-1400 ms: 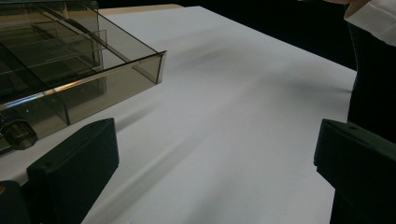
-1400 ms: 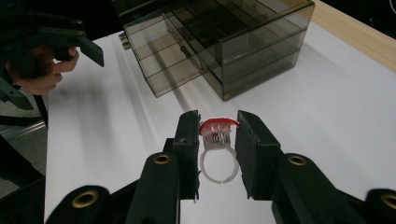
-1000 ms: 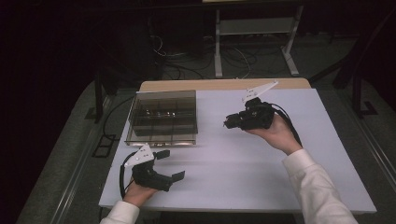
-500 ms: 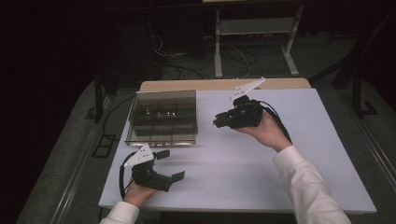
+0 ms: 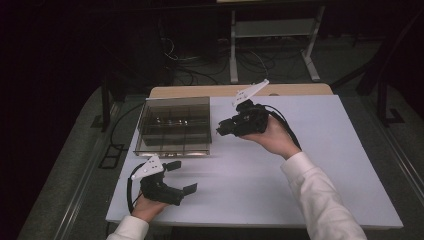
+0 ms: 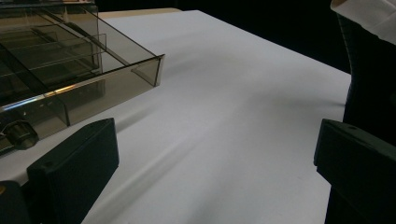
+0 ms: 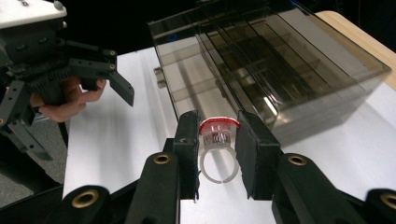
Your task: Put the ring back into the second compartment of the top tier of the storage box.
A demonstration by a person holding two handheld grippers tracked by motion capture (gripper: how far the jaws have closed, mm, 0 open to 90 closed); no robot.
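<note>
Glossy smoked plastic organiser box (image 5: pixel 173 126), clear plastic ring (image 7: pixel 216 154), matt white tabletop (image 5: pixel 300 180)

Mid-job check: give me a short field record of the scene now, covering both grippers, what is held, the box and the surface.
right gripper: shut on small clear plastic ring with red top, raised beside the box
left gripper: open, nothing between its jaws, low near the table's near edge
smoky transparent plastic compartment box: on the table, between the two grippers
white table: bare ahead of the left gripper

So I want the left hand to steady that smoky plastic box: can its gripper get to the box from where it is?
Probably yes: the left gripper sits open just in front of the box, with only bare table between.
</note>
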